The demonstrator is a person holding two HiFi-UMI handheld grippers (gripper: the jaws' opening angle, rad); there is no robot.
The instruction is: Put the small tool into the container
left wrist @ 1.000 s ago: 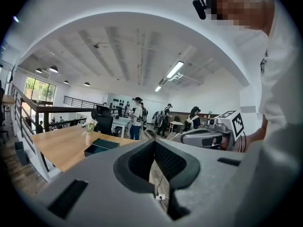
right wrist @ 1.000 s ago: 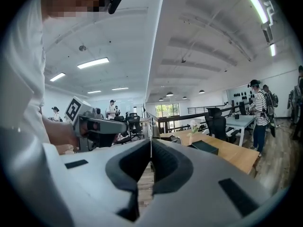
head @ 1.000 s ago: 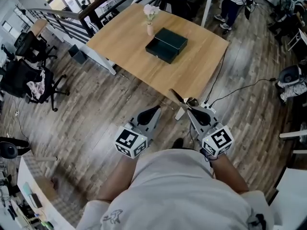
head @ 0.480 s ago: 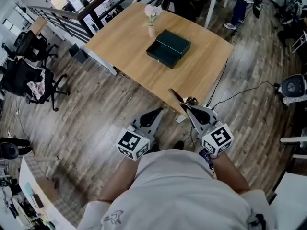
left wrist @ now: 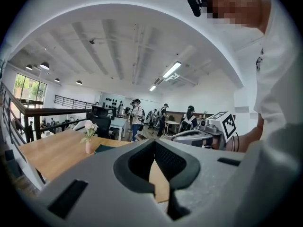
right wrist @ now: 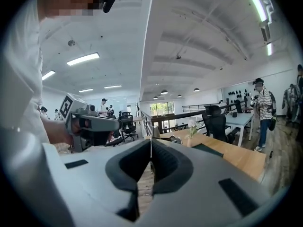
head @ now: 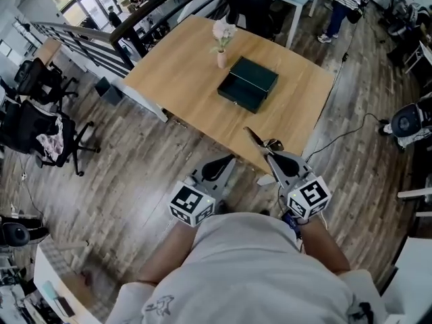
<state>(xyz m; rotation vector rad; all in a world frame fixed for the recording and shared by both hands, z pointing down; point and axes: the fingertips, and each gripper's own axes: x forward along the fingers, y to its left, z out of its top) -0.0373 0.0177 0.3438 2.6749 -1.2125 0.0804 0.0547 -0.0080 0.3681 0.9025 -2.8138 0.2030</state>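
Small tool [head: 254,139] sits pinched at one end between the pressed-together jaws of our right gripper [head: 268,154]; the rest of it juts forward over the near edge of the tabletop [head: 182,79]; in the right gripper view it shows only as a thin upright sliver between the pads. We judge it light, narrow and stiff, probably metal and so a little slippery; a thing this slim can swivel in the pads if it knocks against anything, so the hold near its thicker end, with the long part free, seems right to us, and it should be lowered gently rather than dropped. What kind of tool it is we cannot tell at this size.

Our left gripper [head: 229,159] hangs beside the right one over the floor, just short of the tabletop, its jaws closed on nothing. The container [head: 248,85], a dark green box, lies well ahead near the middle of the tabletop, just beside a small vase [head: 222,58] of pale flowers; whether its lid stands open we cannot tell from here.

Against the frame a second ago, the tabletop and the box have slid lower and rightward in the head view, so we have stepped closer; both grippers keep much the same pose before us; the small tool is pinched as before and the right jaws have not moved.
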